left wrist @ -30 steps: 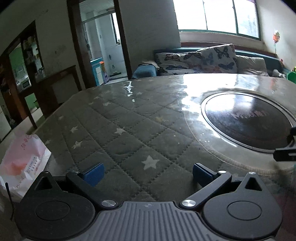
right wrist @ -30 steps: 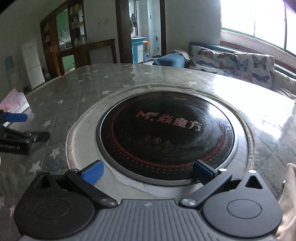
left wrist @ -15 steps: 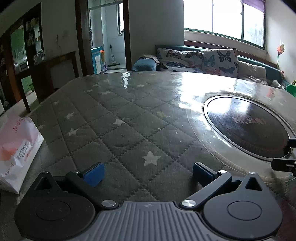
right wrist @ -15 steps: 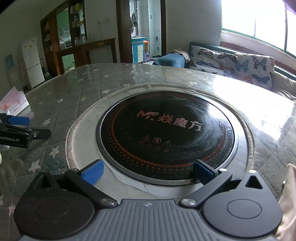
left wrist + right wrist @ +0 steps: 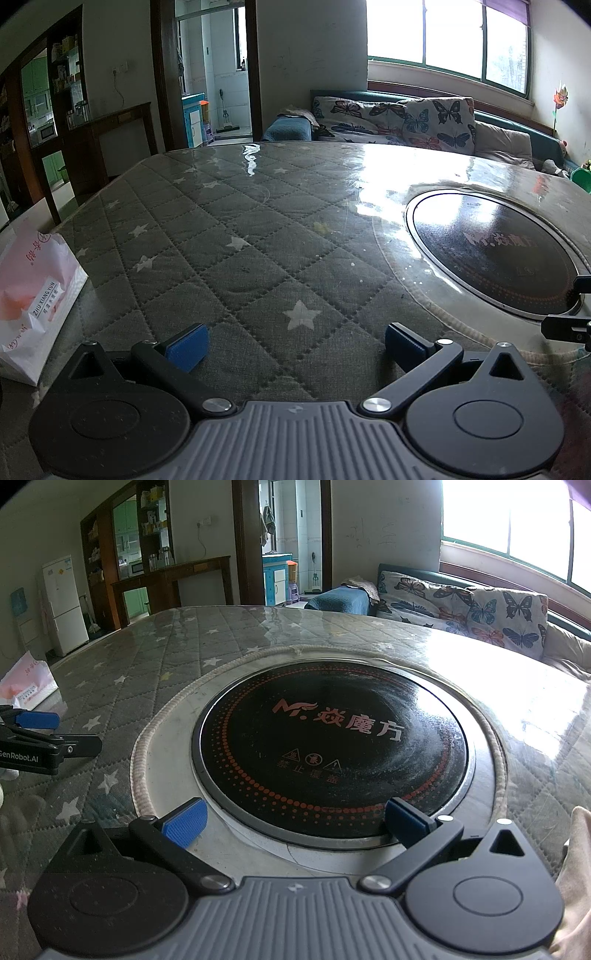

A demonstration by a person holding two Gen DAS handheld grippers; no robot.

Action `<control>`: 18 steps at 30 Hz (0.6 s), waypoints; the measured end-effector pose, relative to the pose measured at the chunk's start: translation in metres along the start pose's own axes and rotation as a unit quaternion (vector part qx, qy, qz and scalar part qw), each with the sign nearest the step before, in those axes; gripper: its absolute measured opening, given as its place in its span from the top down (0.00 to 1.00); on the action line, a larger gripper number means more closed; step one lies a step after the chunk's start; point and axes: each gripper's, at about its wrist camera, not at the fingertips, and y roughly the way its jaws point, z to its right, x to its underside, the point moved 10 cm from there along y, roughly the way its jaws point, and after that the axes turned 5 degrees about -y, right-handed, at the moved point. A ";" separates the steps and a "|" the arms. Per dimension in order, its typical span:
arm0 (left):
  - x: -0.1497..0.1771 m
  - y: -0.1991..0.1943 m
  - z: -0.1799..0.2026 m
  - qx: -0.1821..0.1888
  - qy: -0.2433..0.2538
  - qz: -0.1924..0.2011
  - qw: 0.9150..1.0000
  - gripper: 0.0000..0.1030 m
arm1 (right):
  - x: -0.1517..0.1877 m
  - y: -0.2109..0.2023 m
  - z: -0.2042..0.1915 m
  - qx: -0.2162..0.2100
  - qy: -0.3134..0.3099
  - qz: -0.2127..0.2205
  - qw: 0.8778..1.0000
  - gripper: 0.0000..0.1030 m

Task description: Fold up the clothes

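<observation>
Over the quilted tabletop, left gripper with fingers spread wide and empty, right gripper likewise wide above the round cooktop, pale cloth at the right gripper's right edge, outside its fingers.

Quilted table w/ hotplate, bag
</observation>
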 end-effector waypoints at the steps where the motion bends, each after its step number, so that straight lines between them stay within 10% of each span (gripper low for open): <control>1: 0.000 0.000 0.000 0.000 0.000 0.000 1.000 0.00 | 0.000 0.000 0.000 0.000 0.000 0.000 1.000 0.00; 18: 0.000 0.001 0.000 0.000 0.000 0.000 1.000 0.00 | 0.000 0.000 0.001 0.000 0.000 0.000 1.000 0.00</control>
